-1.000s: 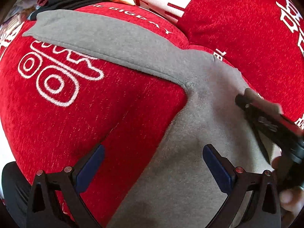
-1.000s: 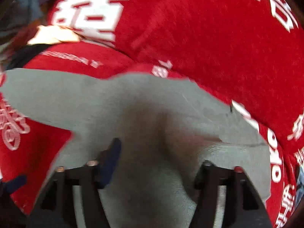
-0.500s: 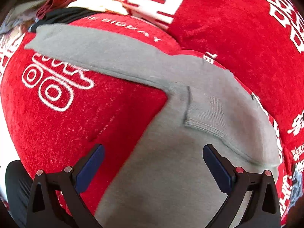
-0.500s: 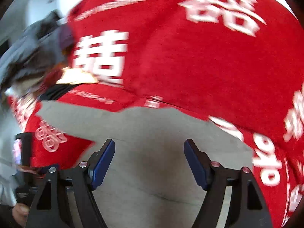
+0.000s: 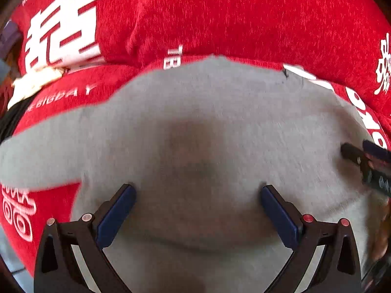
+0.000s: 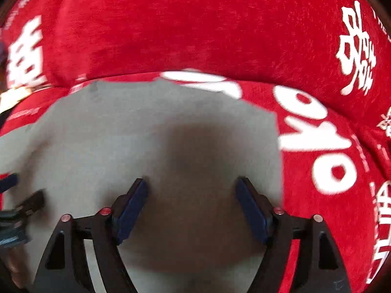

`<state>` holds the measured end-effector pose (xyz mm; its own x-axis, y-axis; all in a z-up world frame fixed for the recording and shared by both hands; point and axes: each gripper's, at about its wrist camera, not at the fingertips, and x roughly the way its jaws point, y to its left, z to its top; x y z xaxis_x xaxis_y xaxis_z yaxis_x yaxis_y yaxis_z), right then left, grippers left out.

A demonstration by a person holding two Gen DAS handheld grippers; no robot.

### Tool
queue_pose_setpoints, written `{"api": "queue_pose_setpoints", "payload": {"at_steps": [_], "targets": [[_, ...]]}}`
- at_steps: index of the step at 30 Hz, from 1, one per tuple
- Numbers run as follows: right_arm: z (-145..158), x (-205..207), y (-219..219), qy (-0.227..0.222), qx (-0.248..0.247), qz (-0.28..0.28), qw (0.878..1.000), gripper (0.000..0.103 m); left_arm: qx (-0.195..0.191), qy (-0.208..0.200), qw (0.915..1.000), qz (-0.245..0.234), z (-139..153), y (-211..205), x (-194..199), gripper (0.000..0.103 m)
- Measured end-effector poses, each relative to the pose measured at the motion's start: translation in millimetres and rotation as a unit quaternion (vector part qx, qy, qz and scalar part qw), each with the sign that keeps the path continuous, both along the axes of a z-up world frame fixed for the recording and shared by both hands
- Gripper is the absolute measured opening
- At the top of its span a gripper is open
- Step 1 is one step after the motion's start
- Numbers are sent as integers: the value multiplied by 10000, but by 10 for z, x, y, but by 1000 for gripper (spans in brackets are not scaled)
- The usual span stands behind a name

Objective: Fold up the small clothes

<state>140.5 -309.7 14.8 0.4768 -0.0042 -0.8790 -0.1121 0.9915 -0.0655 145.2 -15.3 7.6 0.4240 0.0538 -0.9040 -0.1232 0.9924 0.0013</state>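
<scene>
A grey garment (image 5: 220, 127) is spread over a red printed cover (image 5: 220, 19); the left tongs (image 5: 198, 195) and right tongs (image 6: 191, 190) are held agape above it, nothing gripped.

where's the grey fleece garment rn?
Grey fleece garment lies spread on the red printed cover, under both open grippers, left and right.

Both wrist views close (shared garment (image 5: 220, 122))
</scene>
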Motion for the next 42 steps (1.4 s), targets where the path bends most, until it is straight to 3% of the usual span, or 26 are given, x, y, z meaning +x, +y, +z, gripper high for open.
{"api": "queue_pose_setpoints", "payload": {"at_steps": [3,5,7,9,13,15,19,21,23,25,28,34,36,39,42], "targets": [[-10,237,-164,168,217,-217,9994,83,-188,226,9986,432,44,246,104,103],[62,259,-124,293,83,-337,9990,83,-374,203,9958,815,114,378,90,103],[201,127,-16,54,22,-262,9996,83,-666,126,9926,1008,150,401,15,103],[253,-71,130,-8,136,-44,9999,83,-791,187,9925,914,125,299,-26,103],[77,-469,333,247,-7,149,9996,83,-32,177,9988,458,51,-9,-196,103],[107,-722,341,-110,-213,160,9996,84,33,102,9990,441,86,5,-317,103],[199,-1104,265,-91,15,36,10000,84,-416,3,9971,642,165,129,-693,103],[126,-1325,319,54,-34,203,9998,84,-362,72,9978,545,106,89,-883,103],[156,-1560,354,-283,-239,301,9989,85,-187,25,9991,388,44,50,-1030,103],[155,-1723,320,-309,-169,321,9989,85,-90,-103,9996,242,51,42,-1213,103],[157,-1997,198,-346,-32,370,9987,85,-233,-143,9995,125,31,133,-1509,103],[132,-2632,9,-388,-226,821,9956,90,-297,-186,9992,-196,-21,287,-1932,103],[67,-2783,-28,-133,-413,941,9946,94,-372,-97,9990,-222,-37,344,-2031,103],[89,-2908,15,202,-751,1017,9918,94,-287,351,9983,-360,-63,357,-2118,103],[268,-2922,124,-35,-611,1165,9913,94,-349,85,9988,-337,108,357,-2190,103]]}}
